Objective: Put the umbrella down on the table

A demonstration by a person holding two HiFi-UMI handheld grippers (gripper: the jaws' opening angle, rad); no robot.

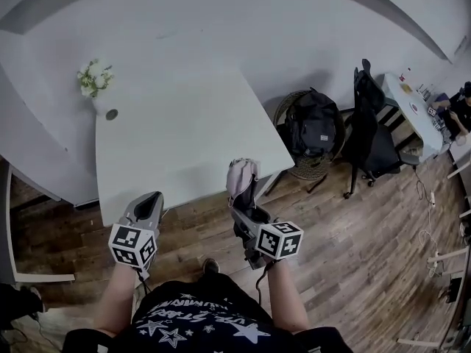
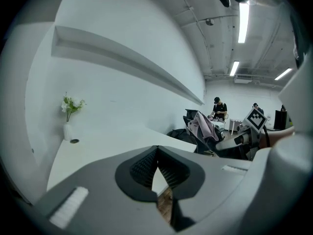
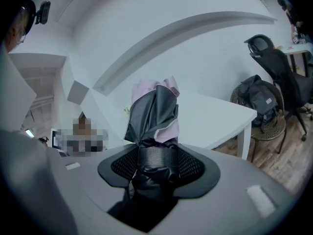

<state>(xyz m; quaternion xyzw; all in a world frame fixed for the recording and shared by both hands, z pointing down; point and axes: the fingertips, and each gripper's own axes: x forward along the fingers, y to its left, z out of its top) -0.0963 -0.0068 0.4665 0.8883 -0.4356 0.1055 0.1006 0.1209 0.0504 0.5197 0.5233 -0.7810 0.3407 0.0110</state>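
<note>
A folded umbrella (image 1: 241, 176), pink outside with black folds and a black strap, is held in my right gripper (image 1: 244, 206), which is shut on its strapped lower part. It stands tilted just past the near right edge of the white table (image 1: 184, 131). In the right gripper view the umbrella (image 3: 154, 109) rises between the pads, with the table (image 3: 215, 116) behind it. My left gripper (image 1: 151, 203) hovers at the table's near edge; its jaws (image 2: 157, 161) are shut with nothing between them. From the left gripper view the umbrella (image 2: 203, 126) shows off to the right.
A white vase of flowers (image 1: 96, 81) and a small round dark object (image 1: 112, 114) sit at the table's far left. Right of the table are a black backpack in a wicker basket (image 1: 313, 129), a black office chair (image 1: 368, 127) and another desk (image 1: 412, 109) where people sit.
</note>
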